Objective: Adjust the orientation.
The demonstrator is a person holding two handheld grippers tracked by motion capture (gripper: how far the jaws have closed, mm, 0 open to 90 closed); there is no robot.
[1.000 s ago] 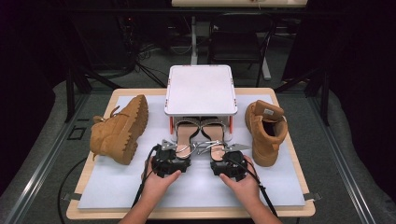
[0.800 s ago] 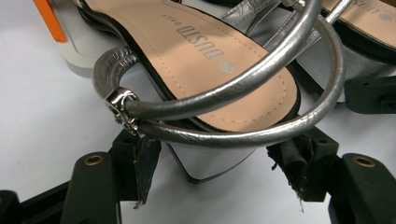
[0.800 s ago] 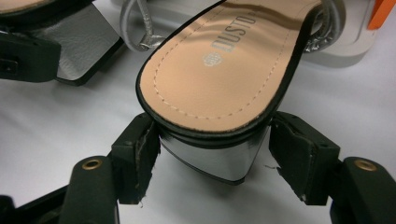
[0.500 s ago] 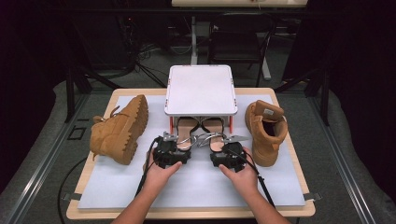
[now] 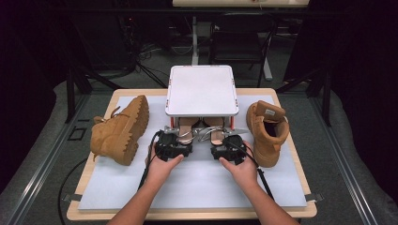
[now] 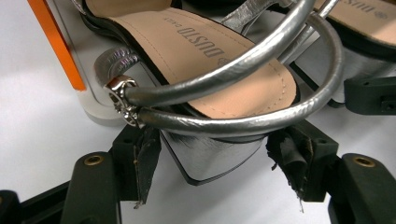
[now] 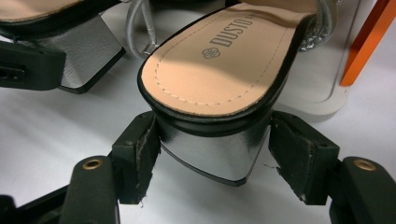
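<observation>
**Both grippers at the heels of a pair of silver sandals**

In the left gripper view the black fingers [image 6: 140, 163] of the left gripper [image 6: 210, 179] stand apart on either side of the shiny block heel of the left silver strappy sandal with a tan insole [image 6: 205, 79]. The heel sits between the pads, close to both, and I cannot tell whether either pad touches it. Two silver tube straps arch over the insole and meet at a small jewelled ring on the left.

In the right gripper view the right gripper [image 7: 212, 165] has its fingers [image 7: 140, 161] likewise apart around the mirror-finish heel of the right silver sandal with a tan insole [image 7: 219, 65]; the left pad lies just beside the heel and a slim gap shows at the right pad.

From the high view, both sandals lie with toes under a low white square stand with orange legs [image 5: 201, 90], heels pointing toward the person. The person's hands hold the grippers side by side just in front of the stand. A tan suede lace-up boot lying on its side [image 5: 119, 131] rests to the left, and a matching tan boot standing upright [image 5: 267, 131] to the right, all on the white-topped wooden bench [image 5: 187, 187].
</observation>
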